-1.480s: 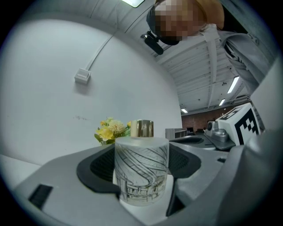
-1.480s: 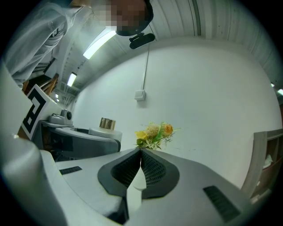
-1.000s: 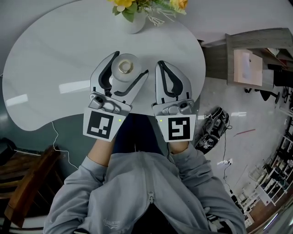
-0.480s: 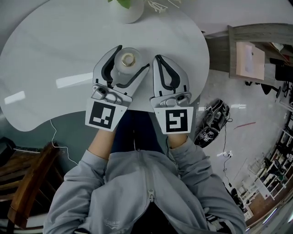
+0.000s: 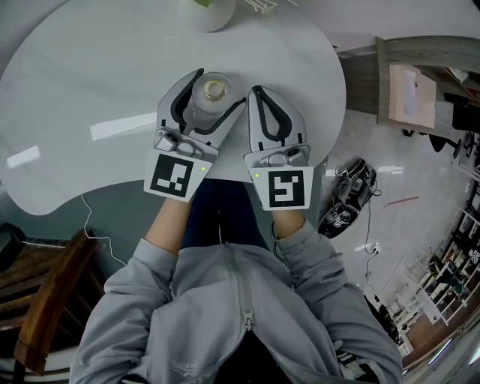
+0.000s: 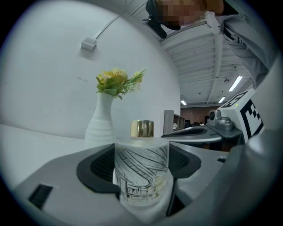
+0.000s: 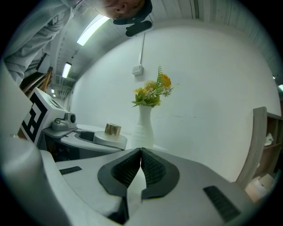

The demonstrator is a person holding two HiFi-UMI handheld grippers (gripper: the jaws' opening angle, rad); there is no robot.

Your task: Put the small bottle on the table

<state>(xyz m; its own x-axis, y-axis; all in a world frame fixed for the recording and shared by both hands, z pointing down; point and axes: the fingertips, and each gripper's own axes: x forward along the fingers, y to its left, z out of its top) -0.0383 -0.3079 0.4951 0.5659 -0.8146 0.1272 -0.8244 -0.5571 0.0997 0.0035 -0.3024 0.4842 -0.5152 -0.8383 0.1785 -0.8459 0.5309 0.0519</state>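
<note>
Frosted small bottle (image 6: 141, 176) (gold cap (image 6: 142, 128)), line-drawn pattern.

The small bottle (image 5: 212, 96) stands upright between the jaws of the left gripper (image 5: 220, 87), over the desk (image 5: 90, 82) near its front edge, toward the right end. The right gripper (image 5: 257, 91) lies just beside it on the right. A vase (image 5: 214, 11) stands behind the small bottle, farther back on the desk.

Small bottle (image 6: 141, 172) is looking like frosted glass, its cap (image 6: 142, 128) is shining gold metal, table (image 5: 75, 75) is gleaming glossy white.
</note>
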